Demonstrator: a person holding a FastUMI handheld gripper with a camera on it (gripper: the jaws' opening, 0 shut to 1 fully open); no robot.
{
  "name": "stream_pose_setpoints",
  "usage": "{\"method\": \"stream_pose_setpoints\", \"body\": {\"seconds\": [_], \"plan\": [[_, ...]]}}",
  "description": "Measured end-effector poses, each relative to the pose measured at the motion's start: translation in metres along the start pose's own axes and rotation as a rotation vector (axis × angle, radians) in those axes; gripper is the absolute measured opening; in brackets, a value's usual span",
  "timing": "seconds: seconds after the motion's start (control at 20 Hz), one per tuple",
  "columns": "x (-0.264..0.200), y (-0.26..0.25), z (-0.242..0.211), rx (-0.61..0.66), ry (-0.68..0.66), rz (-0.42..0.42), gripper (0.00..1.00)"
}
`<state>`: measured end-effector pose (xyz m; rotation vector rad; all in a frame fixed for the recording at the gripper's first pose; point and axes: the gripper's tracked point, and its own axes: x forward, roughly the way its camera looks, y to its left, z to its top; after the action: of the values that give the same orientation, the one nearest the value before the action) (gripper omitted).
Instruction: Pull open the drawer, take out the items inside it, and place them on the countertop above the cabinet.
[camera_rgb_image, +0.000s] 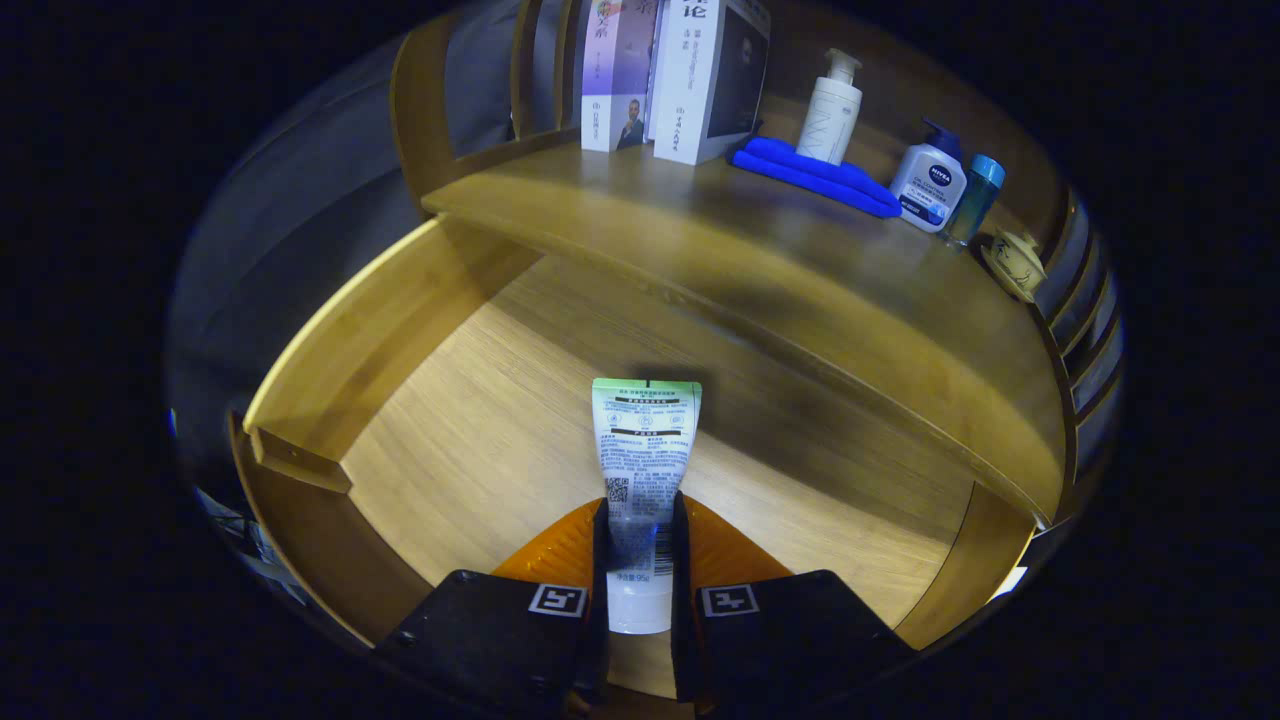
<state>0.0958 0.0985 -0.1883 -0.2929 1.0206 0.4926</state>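
Note:
My gripper is shut on a white and green tube, which stands up between the two black fingers with its crimped end pointing away from me. Below and beyond the tube lies the open wooden drawer, its bare bottom showing pale wood. The tube hangs above the drawer's floor and casts a shadow behind it. The cabinet's countertop runs across just beyond the drawer.
On the countertop stand two books at the back, a white pump bottle on a folded blue cloth, a white and blue pump bottle, a small teal bottle and a small ceramic lidded piece. Wooden rails edge the top.

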Motion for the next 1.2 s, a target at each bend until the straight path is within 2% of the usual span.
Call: {"method": "stream_pose_setpoints", "body": {"seconds": [0.3, 0.7, 0.85, 1.2], "plan": [[-0.04, 0.001, 0.032, 0.068, -0.091, 0.047, 0.27], [-0.06, 0.012, 0.021, 0.098, -0.081, 0.122, 0.27], [-0.072, 0.015, 0.03, 0.095, -0.126, 0.136, 0.27], [-0.079, -0.02, 0.072, 0.191, -0.201, 0.078, 0.27]]}}
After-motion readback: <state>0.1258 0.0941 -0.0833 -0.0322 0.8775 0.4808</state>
